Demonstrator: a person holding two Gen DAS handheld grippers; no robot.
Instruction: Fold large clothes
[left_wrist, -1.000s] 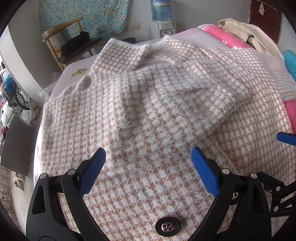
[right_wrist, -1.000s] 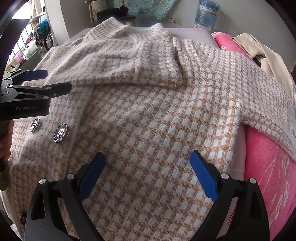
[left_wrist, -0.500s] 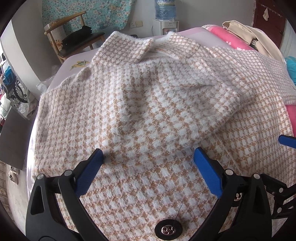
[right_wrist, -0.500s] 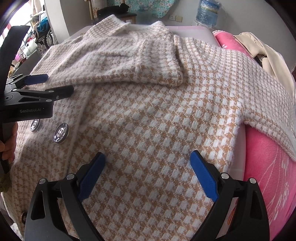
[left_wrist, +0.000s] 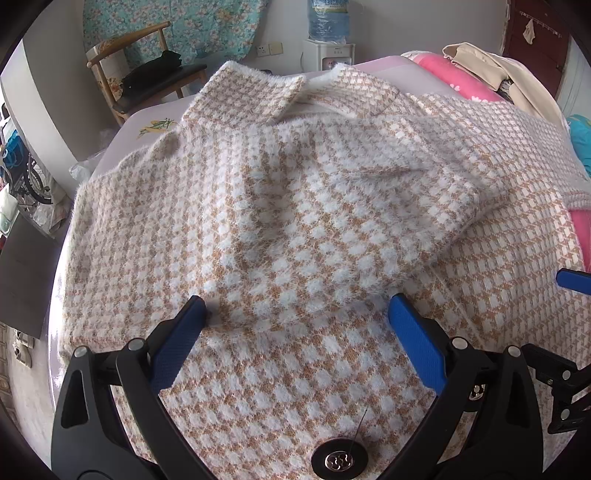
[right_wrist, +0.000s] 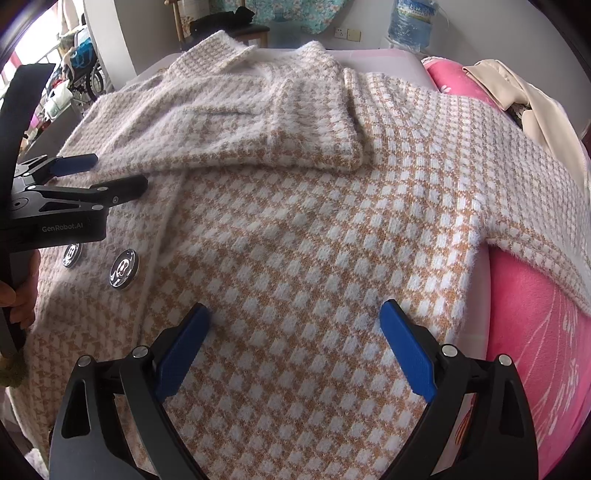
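Observation:
A fuzzy tan-and-white houndstooth cardigan (left_wrist: 295, 229) lies spread on a bed, collar at the far end, with one sleeve (left_wrist: 424, 192) folded across its chest. It fills the right wrist view (right_wrist: 314, 240) too, with dark round buttons (right_wrist: 123, 269) at the left. My left gripper (left_wrist: 295, 332) is open and empty just above the lower front, over a button (left_wrist: 338, 459). My right gripper (right_wrist: 293, 343) is open and empty above the cardigan's right half. The left gripper also shows side-on in the right wrist view (right_wrist: 96, 173).
A pink blanket (right_wrist: 535, 332) lies under the cardigan's right side, with a beige garment (right_wrist: 517, 96) on it. A wooden chair (left_wrist: 147, 74) and a water dispenser (left_wrist: 328, 37) stand by the far wall. The bed's left edge (left_wrist: 62, 258) drops to the floor.
The left gripper has drifted a little to the left and nearer to the cardigan. The right gripper has barely moved. Both stay open.

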